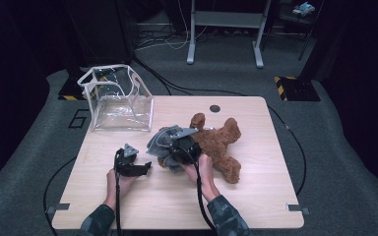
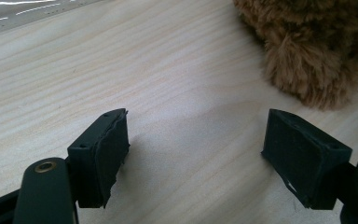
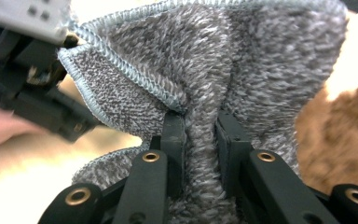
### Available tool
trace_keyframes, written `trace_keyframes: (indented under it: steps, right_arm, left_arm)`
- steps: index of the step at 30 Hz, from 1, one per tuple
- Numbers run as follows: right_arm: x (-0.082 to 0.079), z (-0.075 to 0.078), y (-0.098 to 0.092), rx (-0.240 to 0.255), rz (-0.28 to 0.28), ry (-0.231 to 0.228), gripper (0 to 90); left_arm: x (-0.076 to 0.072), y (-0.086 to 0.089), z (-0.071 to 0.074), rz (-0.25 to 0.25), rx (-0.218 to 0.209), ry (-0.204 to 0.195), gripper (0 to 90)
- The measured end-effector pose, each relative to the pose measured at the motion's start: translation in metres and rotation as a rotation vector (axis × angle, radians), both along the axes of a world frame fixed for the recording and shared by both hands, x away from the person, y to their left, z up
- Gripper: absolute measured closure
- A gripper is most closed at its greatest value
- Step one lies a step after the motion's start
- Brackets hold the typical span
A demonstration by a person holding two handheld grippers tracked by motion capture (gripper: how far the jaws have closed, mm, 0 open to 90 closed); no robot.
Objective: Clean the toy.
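A grey fleecy cloth (image 1: 162,141) with a stitched blue-grey hem hangs bunched in my right gripper (image 1: 174,150), just left of a brown teddy bear (image 1: 220,142) that lies on the wooden table (image 1: 128,201). In the right gripper view the cloth (image 3: 242,60) is pinched between the two black jaws of my right gripper (image 3: 200,135), with bear fur (image 3: 345,135) at the right. My left gripper (image 1: 145,168) rests low on the table left of the cloth. In the left gripper view my left gripper (image 2: 193,140) stands open over bare wood, a bear limb (image 2: 307,60) beyond it.
A clear plastic bag (image 1: 118,98) with white edging stands open at the table's back left. A round dark hole (image 1: 215,108) sits near the back edge. Metal frame legs (image 1: 224,34) and cables lie on the floor beyond. Bare wood spreads along the front and right.
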State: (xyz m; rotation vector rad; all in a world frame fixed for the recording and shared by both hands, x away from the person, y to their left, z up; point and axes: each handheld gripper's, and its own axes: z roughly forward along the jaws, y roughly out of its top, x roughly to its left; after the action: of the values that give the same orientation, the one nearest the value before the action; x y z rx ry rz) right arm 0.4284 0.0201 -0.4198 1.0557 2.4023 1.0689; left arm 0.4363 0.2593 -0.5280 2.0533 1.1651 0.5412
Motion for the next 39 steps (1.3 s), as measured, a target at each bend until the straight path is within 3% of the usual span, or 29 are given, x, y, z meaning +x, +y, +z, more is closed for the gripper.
trace_keyframes:
  steps: [7, 8, 11, 14, 18, 21, 26, 27, 29, 31, 33, 37, 39]
  right_arm:
    - [-0.009, -0.029, -0.005, 0.000, 0.034, 0.057, 76.2]
    - [-0.011, -0.045, -0.005, -0.015, 0.035, 0.107, 76.1]
    - [-0.014, -0.056, -0.010, 0.004, 0.031, 0.142, 76.0]
    - [-0.017, -0.047, -0.021, 0.047, 0.026, 0.133, 75.9]
    - [-0.019, -0.020, -0.040, 0.079, -0.008, 0.068, 75.9]
    - [-0.015, 0.000, -0.058, 0.096, -0.063, 0.029, 75.8]
    - [-0.001, 0.027, -0.076, 0.027, -0.176, -0.056, 75.0]
    - [0.003, 0.030, -0.077, -0.006, -0.184, -0.070, 74.9]
    - [0.012, 0.032, -0.075, -0.034, -0.204, -0.064, 74.7]
    - [0.022, 0.029, -0.072, -0.060, -0.203, -0.045, 74.6]
    - [0.029, 0.023, -0.068, -0.079, -0.212, -0.019, 74.3]
    - [0.037, 0.013, -0.063, -0.088, -0.200, -0.017, 71.9]
    - [0.036, 0.012, -0.061, -0.086, -0.204, -0.023, 68.3]
  left_arm:
    - [-0.001, -0.001, 0.000, -0.017, -0.004, -0.010, 20.9]
    - [-0.001, -0.002, 0.001, -0.028, -0.009, -0.008, 21.0]
    - [-0.002, -0.004, 0.003, -0.055, -0.019, -0.019, 21.0]
    - [-0.004, -0.009, 0.007, -0.089, -0.033, -0.051, 21.7]
    - [-0.004, -0.023, 0.007, -0.146, -0.060, -0.053, 24.2]
    - [-0.003, -0.035, 0.005, -0.168, -0.036, -0.064, 24.9]
    - [0.006, -0.046, 0.006, -0.177, -0.051, -0.046, 25.9]
    - [0.008, -0.048, 0.006, -0.181, -0.055, -0.033, 26.7]
    - [0.011, -0.053, 0.005, -0.171, -0.057, -0.047, 29.8]
    - [0.013, -0.057, 0.003, -0.182, -0.051, -0.022, 32.4]
    - [0.014, -0.061, 0.001, -0.176, -0.046, -0.022, 38.0]
    - [0.014, -0.065, 0.001, -0.186, -0.026, -0.022, 48.5]
    - [0.014, -0.065, 0.001, -0.190, -0.046, -0.021, 56.1]
